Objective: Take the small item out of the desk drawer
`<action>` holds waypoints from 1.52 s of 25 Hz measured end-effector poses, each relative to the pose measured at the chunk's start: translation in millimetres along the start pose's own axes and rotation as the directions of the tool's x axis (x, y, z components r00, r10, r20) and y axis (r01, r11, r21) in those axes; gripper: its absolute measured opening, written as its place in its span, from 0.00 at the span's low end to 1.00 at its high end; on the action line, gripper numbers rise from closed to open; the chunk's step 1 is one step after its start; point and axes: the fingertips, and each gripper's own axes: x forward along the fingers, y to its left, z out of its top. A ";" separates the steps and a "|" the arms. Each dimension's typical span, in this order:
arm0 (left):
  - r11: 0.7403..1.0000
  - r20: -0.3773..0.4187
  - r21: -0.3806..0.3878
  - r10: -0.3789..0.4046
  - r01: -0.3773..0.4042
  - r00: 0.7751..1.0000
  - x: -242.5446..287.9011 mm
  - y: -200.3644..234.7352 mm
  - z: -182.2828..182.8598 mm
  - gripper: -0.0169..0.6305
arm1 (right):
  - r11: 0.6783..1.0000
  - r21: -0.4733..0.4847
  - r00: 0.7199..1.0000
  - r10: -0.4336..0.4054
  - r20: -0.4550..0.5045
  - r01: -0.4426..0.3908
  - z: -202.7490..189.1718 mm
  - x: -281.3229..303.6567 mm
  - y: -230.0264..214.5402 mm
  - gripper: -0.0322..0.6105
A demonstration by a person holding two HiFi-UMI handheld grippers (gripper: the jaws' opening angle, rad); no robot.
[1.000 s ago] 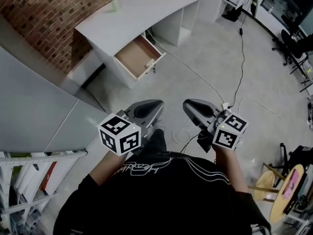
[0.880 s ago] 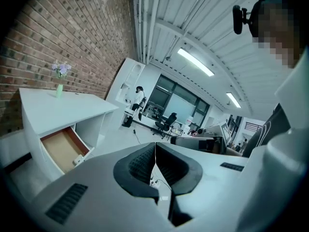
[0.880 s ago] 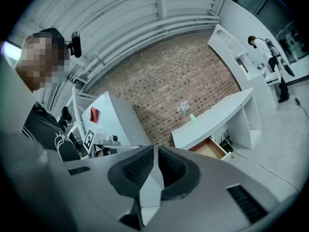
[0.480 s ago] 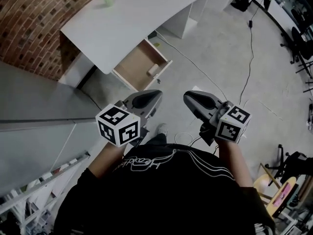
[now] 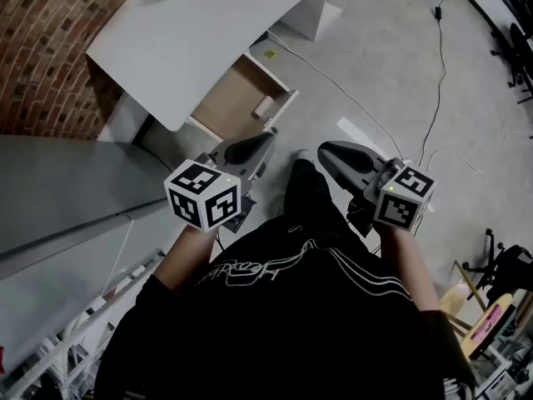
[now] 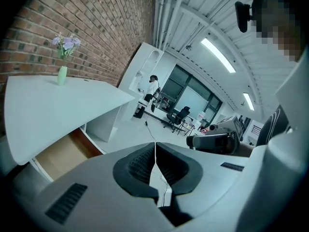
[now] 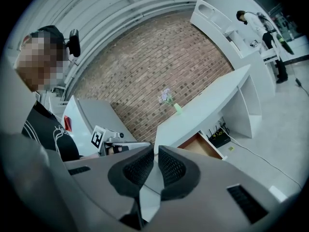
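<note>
Two grippers are held out in front of the person's chest, well apart from the drawer and touching nothing. The left gripper [image 5: 268, 138] has its jaws pressed together, with only a thin seam showing between the ribbed black pads in the left gripper view and nothing caught in it. The right gripper [image 5: 325, 149] is drawn together too, with no more than a sliver of a gap at the tips in the right gripper view, and it is likewise empty.

Ahead of them stands a white curved table [image 5: 208, 32] against a red brick wall [image 5: 37, 48]. A pale green vase [image 6: 62, 74] with lilac flowers stands upright on the table's top near the wall. The table's drawer [image 5: 223, 107] is pulled out over the grey floor [image 5: 391, 65], and its tan wooden bottom shows. The small item [image 5: 263, 107], a pale, stubby cylinder lying on its side, rests inside the drawer close to the front panel, towards the corner nearer the person. What it is cannot be made out at this size.

A thin cable [image 5: 366, 111] runs across the floor to the right of the drawer, and the person's shoe [image 5: 301, 155] shows between the two grippers.
</note>
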 end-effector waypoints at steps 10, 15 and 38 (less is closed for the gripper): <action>0.999 -0.054 0.042 0.027 -0.025 0.998 74.1 85.4 16.4 0.06 | 0.997 0.077 0.998 0.036 -0.055 -0.032 27.5 53.1 -88.1 0.14; 0.996 -0.163 0.051 0.080 -0.072 0.983 119.7 137.6 9.7 0.07 | 0.989 0.141 0.994 0.052 -0.098 -0.038 40.7 81.0 -142.8 0.14; 0.966 -0.566 0.151 0.257 -0.208 0.783 247.6 330.9 -145.1 0.27 | 0.945 0.328 0.976 0.068 -0.207 0.004 -15.3 143.6 -275.6 0.14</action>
